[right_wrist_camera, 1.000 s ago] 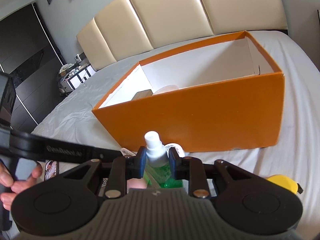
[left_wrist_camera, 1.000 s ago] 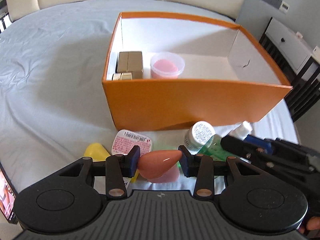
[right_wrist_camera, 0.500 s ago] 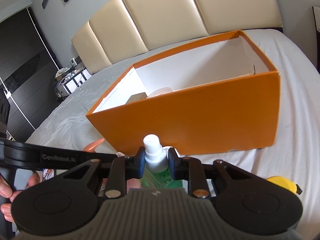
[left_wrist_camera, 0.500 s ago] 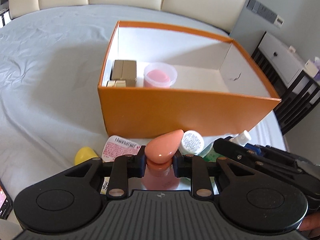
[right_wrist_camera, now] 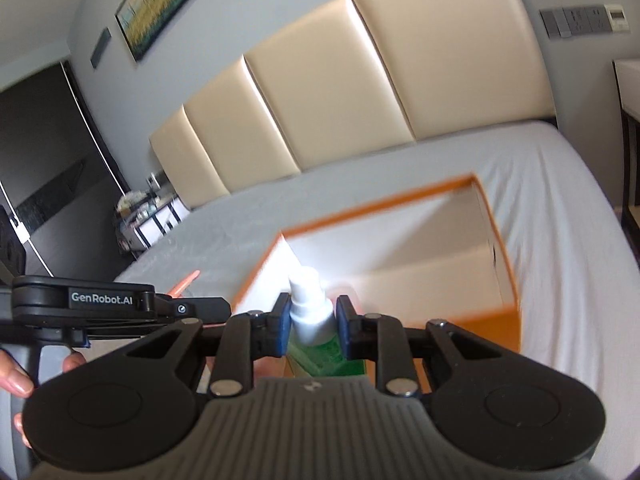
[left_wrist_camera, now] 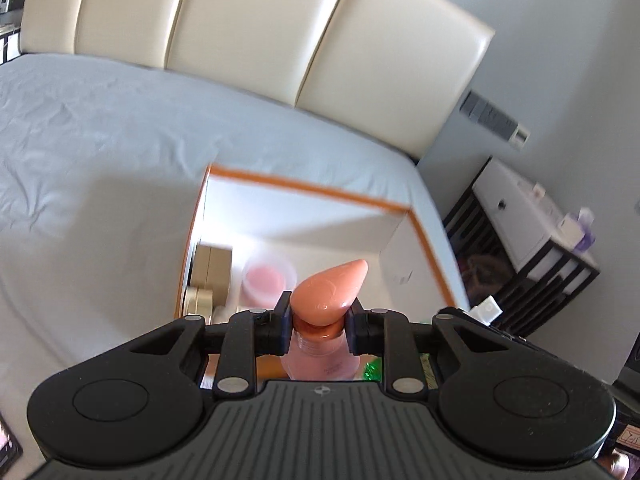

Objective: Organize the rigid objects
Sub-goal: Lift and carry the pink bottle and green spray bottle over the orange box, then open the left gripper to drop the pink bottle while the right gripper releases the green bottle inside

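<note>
Hidden or unclear: both views are motion-blurred; the near wall of the orange box is cut off behind the gripper bodies; lower bodies of both bottles are masked by the gripper frames; box contents are soft-edged, labels unreadable.
Grippers: two. Left gripper is pinched on the neck of the pink bottle, under its peach teardrop cap. Right gripper is clamped on the white spray top of the green bottle.
Bottles: two, both lifted clear of the bed, one per gripper, held near the box's front edge.
Container: one orange box, white inside, open-topped, resting on the grey bed sheet.
Contents of box: one tan carton against the left wall; one pale item in front of it, kind unclear; one translucent tub with pink contents beside the carton. The rest of the floor is bare.
Person: fingers on the left gripper's handle, seen at the right wrist view's left edge.
Surroundings: one cream padded headboard; one bedside cabinet.
</note>
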`<state>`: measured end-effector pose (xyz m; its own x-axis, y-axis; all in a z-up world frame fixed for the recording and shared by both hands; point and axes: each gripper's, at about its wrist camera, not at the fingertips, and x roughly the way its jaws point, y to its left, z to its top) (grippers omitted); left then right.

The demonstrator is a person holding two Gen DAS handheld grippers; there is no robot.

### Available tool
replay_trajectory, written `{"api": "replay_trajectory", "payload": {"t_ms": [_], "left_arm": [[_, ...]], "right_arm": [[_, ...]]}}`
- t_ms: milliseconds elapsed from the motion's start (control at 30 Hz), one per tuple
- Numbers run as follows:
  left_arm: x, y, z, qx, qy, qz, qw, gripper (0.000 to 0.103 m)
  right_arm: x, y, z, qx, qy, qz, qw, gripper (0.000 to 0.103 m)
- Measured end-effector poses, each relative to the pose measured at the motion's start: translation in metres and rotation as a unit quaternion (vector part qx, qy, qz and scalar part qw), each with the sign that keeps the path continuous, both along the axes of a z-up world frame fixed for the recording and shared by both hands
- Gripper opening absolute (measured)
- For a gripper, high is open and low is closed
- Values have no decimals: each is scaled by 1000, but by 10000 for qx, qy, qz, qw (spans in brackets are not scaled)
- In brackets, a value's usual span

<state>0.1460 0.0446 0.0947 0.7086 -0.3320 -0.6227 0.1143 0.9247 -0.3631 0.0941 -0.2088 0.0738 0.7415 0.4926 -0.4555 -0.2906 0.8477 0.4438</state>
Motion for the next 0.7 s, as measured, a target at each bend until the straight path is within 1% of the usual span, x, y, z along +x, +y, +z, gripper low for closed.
{"api": "replay_trajectory", "payload": {"t_ms": [67,133,200,300,433,533,633,700], "left_arm": [[17,4,11,-121,-108,86,9998,28],[37,3,16,-151,-87,133,9998,28],[58,0,10,-220,70,117,9997,28],[86,-14,-14,-173,434,-32,9989,28],[112,-38,-52,154,682,-323,9970,28],[123,-53,-73,371,885,-536,9939,28],[126,-65,-86,740,893,-684,9909,28],[124,-71,-92,972,843,-774,9887,28]], "right_arm": [[12,-3,17,38,-151,-76,9999,23],[28,-4,27,28,-187,-209,9996,22],[47,-1,27,-81,-105,-402,9991,22],[74,1,12,-229,98,-644,9976,22],[96,1,-24,-486,361,-869,9944,23],[107,-5,-46,-573,634,-935,9919,23],[117,-10,-58,-487,894,-928,9905,22],[121,-10,-62,-521,1006,-899,9895,22]]}}
